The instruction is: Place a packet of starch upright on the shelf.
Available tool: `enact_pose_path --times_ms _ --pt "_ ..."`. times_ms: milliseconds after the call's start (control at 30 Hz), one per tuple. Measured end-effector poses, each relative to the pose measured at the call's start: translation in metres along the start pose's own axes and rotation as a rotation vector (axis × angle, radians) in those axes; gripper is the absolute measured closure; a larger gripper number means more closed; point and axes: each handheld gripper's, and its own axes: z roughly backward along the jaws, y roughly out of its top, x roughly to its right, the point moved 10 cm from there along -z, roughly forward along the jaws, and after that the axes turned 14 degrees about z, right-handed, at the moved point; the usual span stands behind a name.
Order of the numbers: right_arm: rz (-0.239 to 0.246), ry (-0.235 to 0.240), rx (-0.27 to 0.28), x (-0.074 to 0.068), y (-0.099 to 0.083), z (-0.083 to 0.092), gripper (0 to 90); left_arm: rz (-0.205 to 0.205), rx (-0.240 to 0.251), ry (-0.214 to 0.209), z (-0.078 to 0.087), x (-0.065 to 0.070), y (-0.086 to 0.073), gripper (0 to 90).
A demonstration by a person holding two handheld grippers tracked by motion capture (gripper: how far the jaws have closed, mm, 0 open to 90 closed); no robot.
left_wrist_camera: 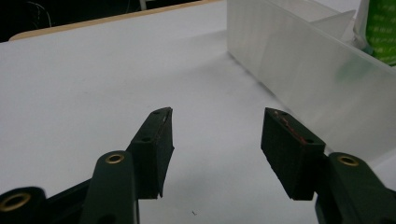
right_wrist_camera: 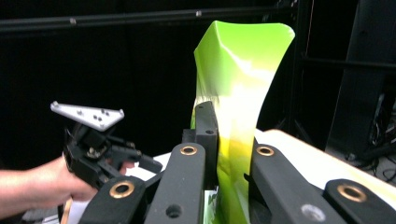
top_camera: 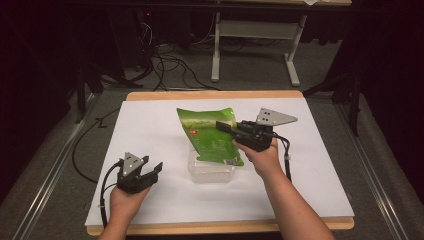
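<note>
Here we see, in the middle of the high view, the right gripper (top_camera: 226, 127) with its jaws closed tight on a green bag (top_camera: 210, 135), which it holds lifted and tilted above a clear plastic container (top_camera: 210, 172). The container stands on the white tabletop (top_camera: 150, 130), just below the centre of the frame, and the lower edge of the bag hangs over its far side. In the right gripper view the bag (right_wrist_camera: 238, 93) rises from between the two black jaws at the bottom centre up to the top of the frame, with its upper end folded. The left gripper (top_camera: 150, 169) is in the lower left of the high view, low over the tabletop, well apart from the bag and a little to the left of the container. In the left gripper view its jaws stand wide with only white tabletop (left_wrist_camera: 93, 84) between them, and the wall of the container (left_wrist_camera: 299, 70) runs along the upper right, with a bit of green behind it.
</note>
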Motion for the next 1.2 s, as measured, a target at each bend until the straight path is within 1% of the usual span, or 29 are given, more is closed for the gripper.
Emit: enact_pose_path --times_ms 100,200,333,400,433,533,567,667,733,800,867,967,1033,1133,1200 --pt "0.004 -0.004 -0.041 0.0 -0.008 -0.005 88.3 0.002 -0.001 -0.001 0.001 0.0 0.0 44.1" --pt "-0.002 -0.016 -0.059 0.003 -0.014 -0.012 88.3 0.004 -0.001 -0.001 0.001 -0.001 0.0 44.1" --pt "-0.011 -0.016 -0.049 0.004 -0.016 -0.022 88.3 0.005 -0.002 -0.001 0.001 -0.001 0.0 44.1" --pt "-0.019 -0.005 -0.02 0.004 -0.013 -0.026 88.3 0.007 0.0 -0.002 0.001 -0.002 0.0 44.1" --pt "-0.023 0.001 -0.014 0.003 -0.013 -0.027 88.3 0.008 0.0 -0.002 0.001 -0.002 0.0 44.1" --pt "-0.017 0.007 -0.02 0.001 -0.02 -0.031 88.3 0.009 0.002 -0.003 0.002 -0.002 0.0 44.2" --pt "-0.019 0.012 -0.02 0.0 -0.023 -0.03 88.3 0.01 0.001 -0.004 0.002 -0.002 0.0 44.1" --pt "-0.033 0.005 -0.036 0.002 -0.034 -0.028 88.3 0.009 0.001 -0.005 0.002 -0.002 0.0 44.1" --pt "-0.048 0.001 -0.025 0.003 -0.036 -0.026 88.2 0.009 0.0 -0.007 0.002 -0.001 0.0 44.1" --pt "-0.048 0.002 -0.021 0.003 -0.036 -0.025 88.2 0.009 0.0 -0.008 0.002 -0.001 0.0 44.1" --pt "-0.037 -0.003 -0.035 -0.001 -0.038 -0.022 87.7 0.007 -0.004 -0.007 0.002 -0.001 -0.001 44.1" --pt "-0.025 -0.017 -0.07 -0.003 -0.043 -0.019 85.5 0.008 -0.005 -0.006 0.001 -0.001 -0.001 44.2" --pt "-0.034 -0.018 -0.082 -0.004 -0.048 -0.016 83.9 0.008 -0.004 -0.008 0.002 -0.001 -0.001 44.2" --pt "-0.047 -0.01 -0.117 -0.007 -0.057 -0.014 79.8 0.009 -0.003 -0.01 0.002 0.0 -0.001 44.1" --pt "-0.048 -0.023 -0.128 -0.007 -0.06 -0.012 76.7 0.009 -0.004 -0.011 0.002 0.0 -0.001 44.2"
